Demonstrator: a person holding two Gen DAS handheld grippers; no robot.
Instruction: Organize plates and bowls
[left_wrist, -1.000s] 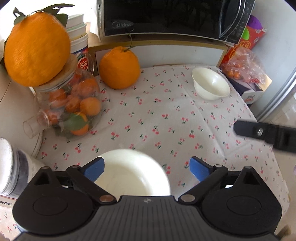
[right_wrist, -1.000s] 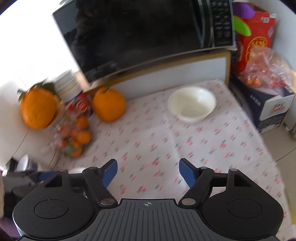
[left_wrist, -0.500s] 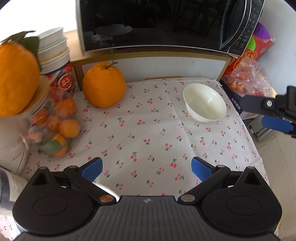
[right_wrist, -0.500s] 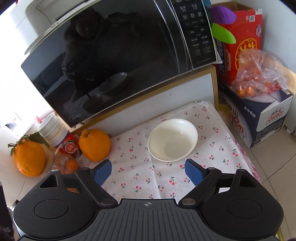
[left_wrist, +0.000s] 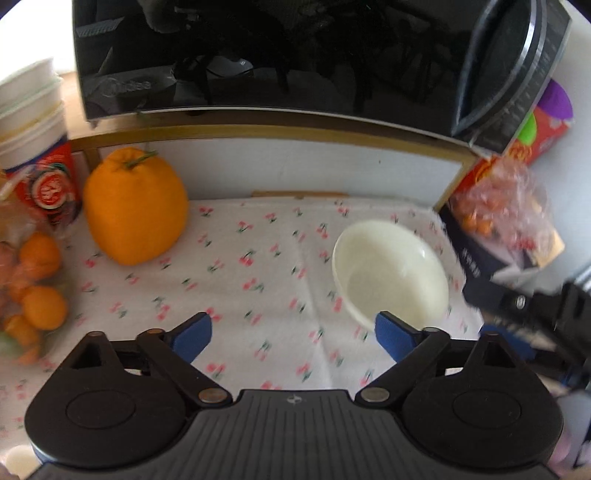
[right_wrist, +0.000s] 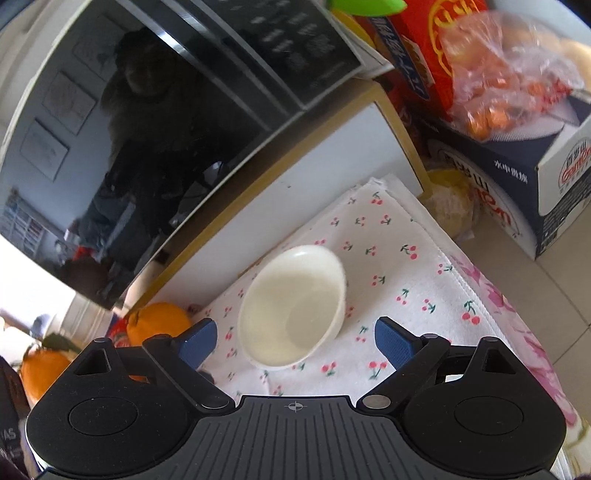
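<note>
here both claws gape empty near the bowl (right_wrist: 293, 308), microwave (right_wrist: 147, 129) looming behind

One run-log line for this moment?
left gripper: open, empty | right gripper: open, empty, near white bowl | bowl: upright on cloth

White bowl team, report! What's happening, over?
Both grippers open, left, right. Round white bowl upright on cherry-print cloth, framed by right gripper, untouched. Nothing in the way.

left gripper (left_wrist: 293, 341): wide, jaws just closing | right gripper (right_wrist: 295, 341): wide, just opening, empty
</note>
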